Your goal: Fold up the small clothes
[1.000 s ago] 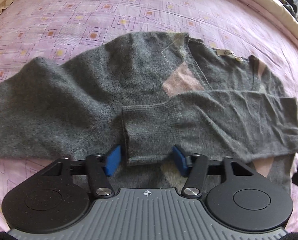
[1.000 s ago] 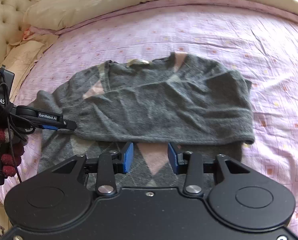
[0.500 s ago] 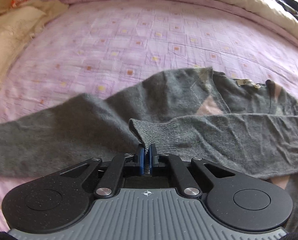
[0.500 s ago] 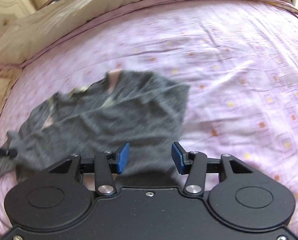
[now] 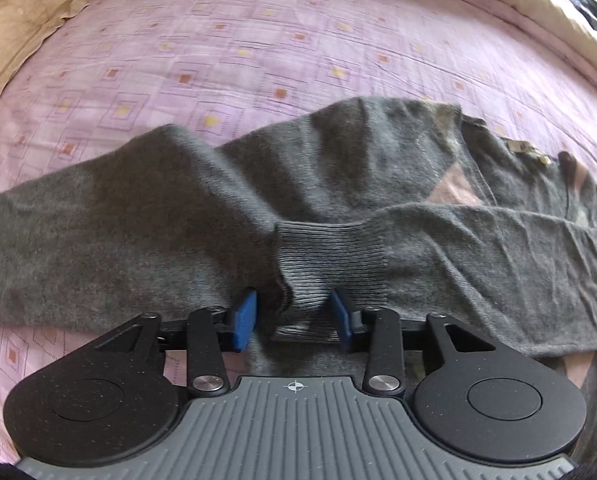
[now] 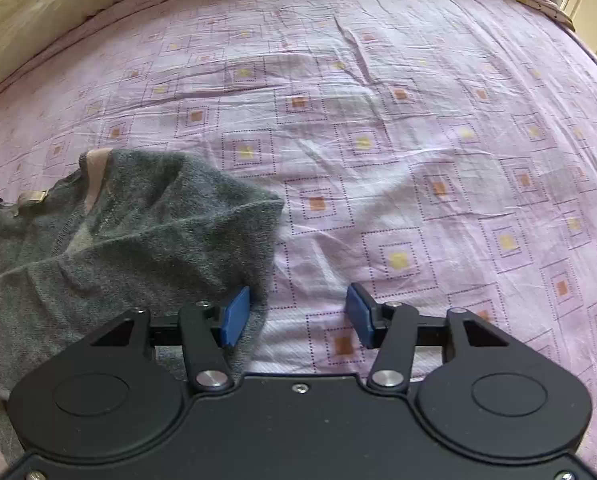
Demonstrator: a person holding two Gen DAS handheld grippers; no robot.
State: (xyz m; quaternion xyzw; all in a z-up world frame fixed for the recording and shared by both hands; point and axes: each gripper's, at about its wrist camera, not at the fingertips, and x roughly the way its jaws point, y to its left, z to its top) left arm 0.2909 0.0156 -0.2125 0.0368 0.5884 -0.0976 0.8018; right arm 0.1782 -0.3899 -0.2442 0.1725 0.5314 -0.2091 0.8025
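A grey knit sweater [image 5: 338, 168] with pink diamond patches lies on the pink patterned bed sheet [image 5: 258, 52]. One sleeve is folded across the body, and its ribbed cuff [image 5: 322, 252] lies between the blue pads of my left gripper [image 5: 294, 316], which is open. The other sleeve [image 5: 78, 232] stretches out to the left. In the right wrist view the sweater's shoulder [image 6: 158, 224] fills the left side. My right gripper [image 6: 296, 314] is open and empty over the sheet [image 6: 418, 140], its left pad at the sweater's edge.
Beige pillows and bedding [image 5: 26, 4] lie at the far left, and a beige cover [image 6: 38, 4] runs along the bed's far edge. Dark clothes [image 5: 590, 4] sit at the far right. Bare sheet spreads to the right of the sweater.
My left gripper was shut on the cuff half a second ago and has opened, with the cuff now lying on the sweater. My right gripper has swung right, off the sweater.
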